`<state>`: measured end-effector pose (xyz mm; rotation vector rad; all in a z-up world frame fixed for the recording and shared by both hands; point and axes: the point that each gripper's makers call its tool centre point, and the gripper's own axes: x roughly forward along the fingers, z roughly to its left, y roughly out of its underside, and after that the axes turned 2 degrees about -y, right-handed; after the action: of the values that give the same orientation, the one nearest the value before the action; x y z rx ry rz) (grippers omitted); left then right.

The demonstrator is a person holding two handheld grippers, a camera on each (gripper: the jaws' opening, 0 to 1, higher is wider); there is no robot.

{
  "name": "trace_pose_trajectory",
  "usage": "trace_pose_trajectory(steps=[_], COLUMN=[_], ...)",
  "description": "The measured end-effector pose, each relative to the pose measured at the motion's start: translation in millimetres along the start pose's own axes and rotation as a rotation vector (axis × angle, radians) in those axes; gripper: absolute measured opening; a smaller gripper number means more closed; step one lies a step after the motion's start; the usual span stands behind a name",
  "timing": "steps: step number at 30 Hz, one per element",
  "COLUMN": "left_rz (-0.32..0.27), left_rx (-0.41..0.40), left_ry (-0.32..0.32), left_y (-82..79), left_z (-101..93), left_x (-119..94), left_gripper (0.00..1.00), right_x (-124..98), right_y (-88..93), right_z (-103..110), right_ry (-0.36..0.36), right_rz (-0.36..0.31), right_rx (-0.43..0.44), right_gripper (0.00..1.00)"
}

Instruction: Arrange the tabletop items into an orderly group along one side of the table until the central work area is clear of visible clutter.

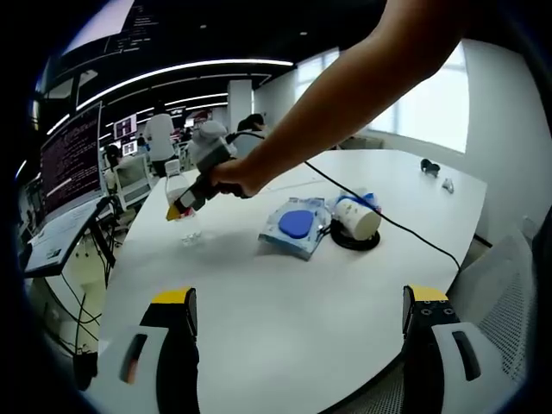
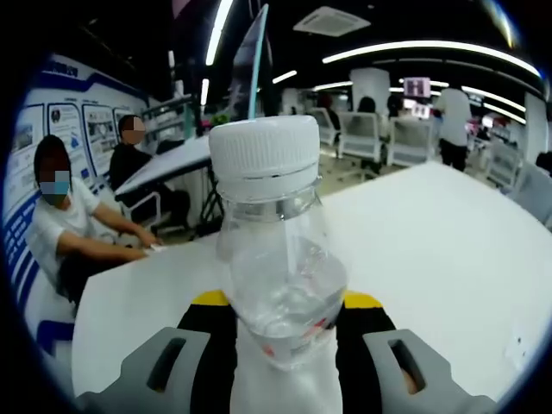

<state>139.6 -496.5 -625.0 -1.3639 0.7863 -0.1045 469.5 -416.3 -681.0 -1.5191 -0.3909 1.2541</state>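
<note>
Right tongs (image 2: 285, 323) around upright bottle (image 2: 274, 250)

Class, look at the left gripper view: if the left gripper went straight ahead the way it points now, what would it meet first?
Probably the blue pouch, lying on the white table ahead of the open left gripper; depth is unclear.

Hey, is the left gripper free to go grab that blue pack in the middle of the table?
Probably yes. The left gripper is open and empty, with bare table between it and the blue pack. The right gripper, off to the side, is shut on the bottle.
</note>
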Motion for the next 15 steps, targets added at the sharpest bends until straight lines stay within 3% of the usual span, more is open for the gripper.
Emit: trace_pose_trajectory(steps=[6,15], left_rz=[0.011,0.013], left_rx=[-0.005,-0.001], left_ry=[-0.005,-0.008], left_y=[2.0,2.8], left_z=[0.9,1.1], left_x=[1,0], left_gripper=[1.0,1.0], right_x=[1,2], right_y=[-5.2,-5.5], right_z=[-18,-12], right_ry=[0.021,0.029], right_rz=[-0.012,-0.042], right_rx=[0.011,-0.017], right_gripper=[0.41,0.42])
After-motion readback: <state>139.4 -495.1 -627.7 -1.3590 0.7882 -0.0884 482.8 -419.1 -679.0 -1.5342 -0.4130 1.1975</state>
